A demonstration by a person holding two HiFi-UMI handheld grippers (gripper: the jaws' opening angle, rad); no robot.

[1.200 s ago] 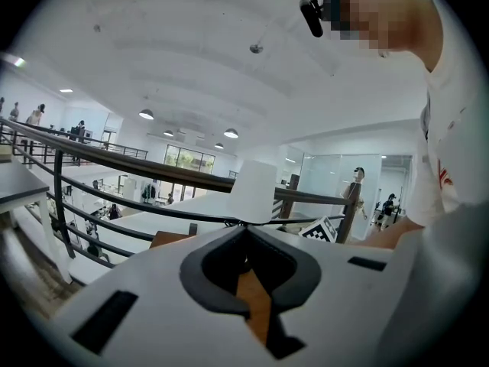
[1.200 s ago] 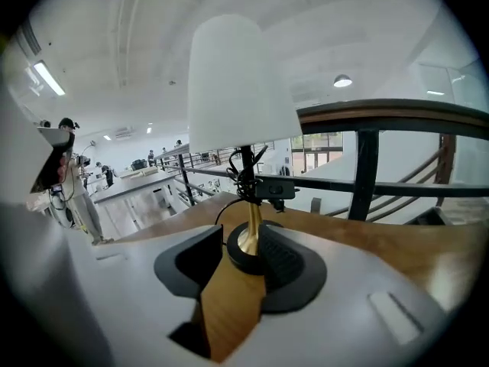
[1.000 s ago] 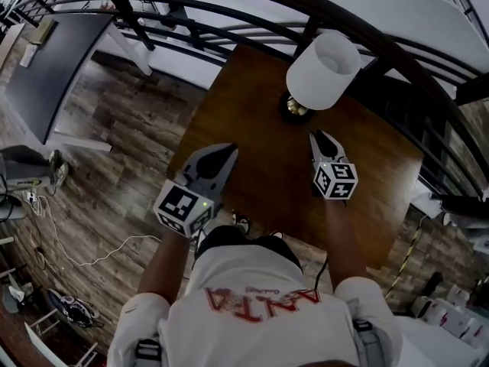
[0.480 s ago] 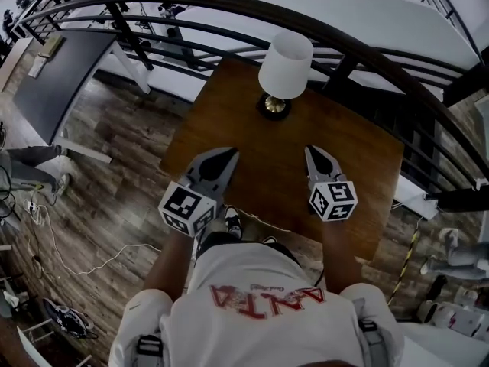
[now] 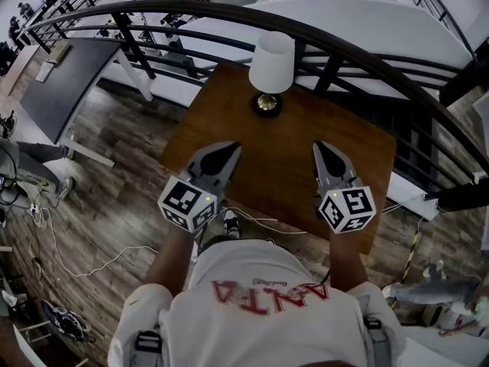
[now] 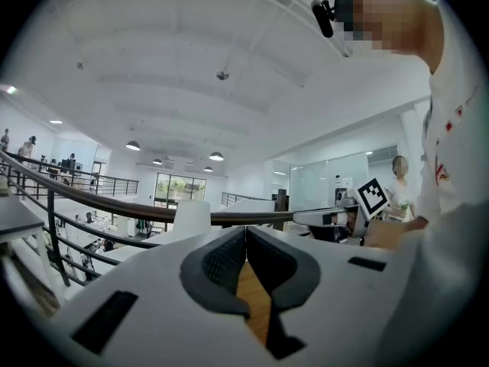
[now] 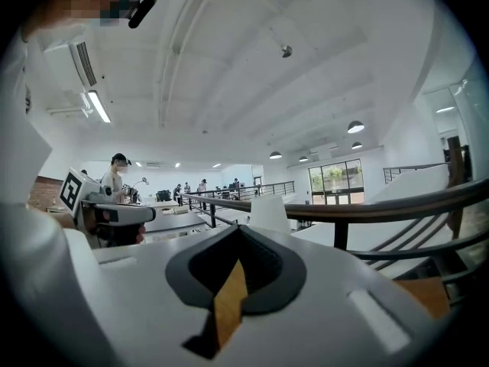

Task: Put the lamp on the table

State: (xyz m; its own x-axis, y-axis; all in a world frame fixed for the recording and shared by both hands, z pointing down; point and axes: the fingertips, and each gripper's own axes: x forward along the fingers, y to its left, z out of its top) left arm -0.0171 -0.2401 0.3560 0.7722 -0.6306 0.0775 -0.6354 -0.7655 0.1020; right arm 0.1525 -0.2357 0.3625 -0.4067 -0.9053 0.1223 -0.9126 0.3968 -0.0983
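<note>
The lamp, with a white shade and a small round brass base, stands upright at the far edge of the brown wooden table. Both grippers hover over the near half of the table, well short of the lamp. My left gripper is shut and holds nothing. My right gripper is also shut and empty. The lamp shade shows beyond the closed tips of the left gripper. It appears again as the shade beyond the right gripper.
A dark curved railing runs right behind the table and the lamp. Wooden floor lies left of the table, with a white cable on it. A dark grey tabletop stands at the far left.
Both grippers have drawn back from the lamp toward the table's near edge. The right gripper, close to the lamp's base a second ago, is now clear of it. The lamp stands alone.
</note>
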